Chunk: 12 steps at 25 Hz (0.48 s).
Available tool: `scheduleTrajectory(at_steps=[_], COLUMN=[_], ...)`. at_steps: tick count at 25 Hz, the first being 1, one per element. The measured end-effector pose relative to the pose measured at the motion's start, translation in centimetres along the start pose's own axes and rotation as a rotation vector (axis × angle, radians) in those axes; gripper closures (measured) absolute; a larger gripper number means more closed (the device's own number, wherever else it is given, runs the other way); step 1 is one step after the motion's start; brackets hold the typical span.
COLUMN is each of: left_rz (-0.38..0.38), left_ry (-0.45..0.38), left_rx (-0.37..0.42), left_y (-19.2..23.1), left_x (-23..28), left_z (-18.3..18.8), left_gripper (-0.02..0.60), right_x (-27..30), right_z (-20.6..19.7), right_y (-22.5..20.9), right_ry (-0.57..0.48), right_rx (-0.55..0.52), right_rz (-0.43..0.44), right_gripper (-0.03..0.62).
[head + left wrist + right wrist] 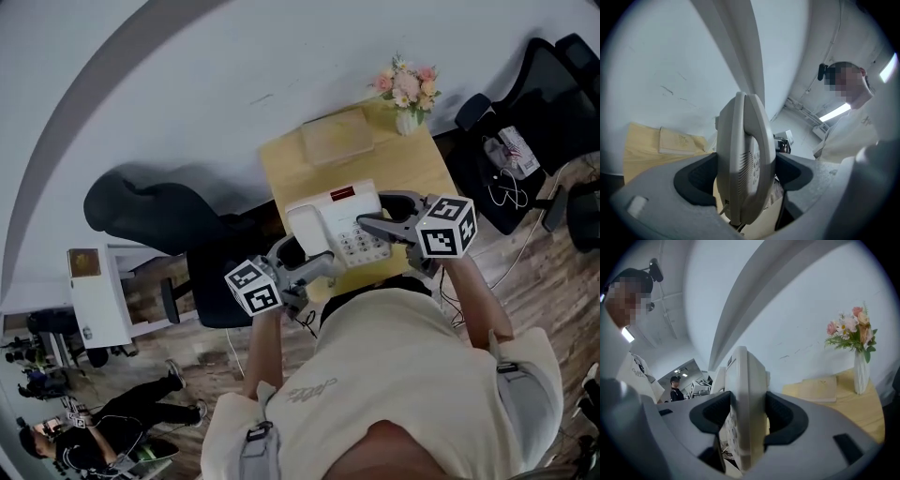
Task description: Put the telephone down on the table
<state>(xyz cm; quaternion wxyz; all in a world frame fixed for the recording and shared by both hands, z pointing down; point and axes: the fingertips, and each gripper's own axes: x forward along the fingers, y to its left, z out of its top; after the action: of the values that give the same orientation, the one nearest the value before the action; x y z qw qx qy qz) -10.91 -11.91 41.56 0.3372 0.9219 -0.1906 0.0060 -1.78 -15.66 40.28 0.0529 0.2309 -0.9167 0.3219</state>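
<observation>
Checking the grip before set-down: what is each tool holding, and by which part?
Both clamp the white plastic desk telephone: the left tool on its handset-side edge, the right tool on its keypad-side edge.

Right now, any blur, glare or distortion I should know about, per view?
Head view: fisheye bends straight lines, but the telephone and table are sharp and evenly lit. Left gripper view: dark vignette, the close telephone slightly soft, ceiling light blown out. Right gripper view: same vignette, flowers crisp, no glare.
</observation>
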Motion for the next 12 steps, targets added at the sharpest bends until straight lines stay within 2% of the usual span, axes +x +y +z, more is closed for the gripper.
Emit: scheduleTrajectory(at_steps=[6, 12], left_rz=[-0.045, -0.058], left_ry=[-0.014, -0.016], left_rx=[-0.028, -0.053], left_y=[3.1, 6.5], left_x=[-2.0, -2.6], left_z=[2.2, 2.0], left_gripper=[0.212, 0.212], right_x=[3.8, 6.6], right_z=[1.7, 1.2], right_y=[-0.1, -2.0], right_ry=[0.023, 0.080], right_rx=[-0.003, 0.027], right_rz=[-0.048, -0.057], right_gripper=[0.361, 0.361])
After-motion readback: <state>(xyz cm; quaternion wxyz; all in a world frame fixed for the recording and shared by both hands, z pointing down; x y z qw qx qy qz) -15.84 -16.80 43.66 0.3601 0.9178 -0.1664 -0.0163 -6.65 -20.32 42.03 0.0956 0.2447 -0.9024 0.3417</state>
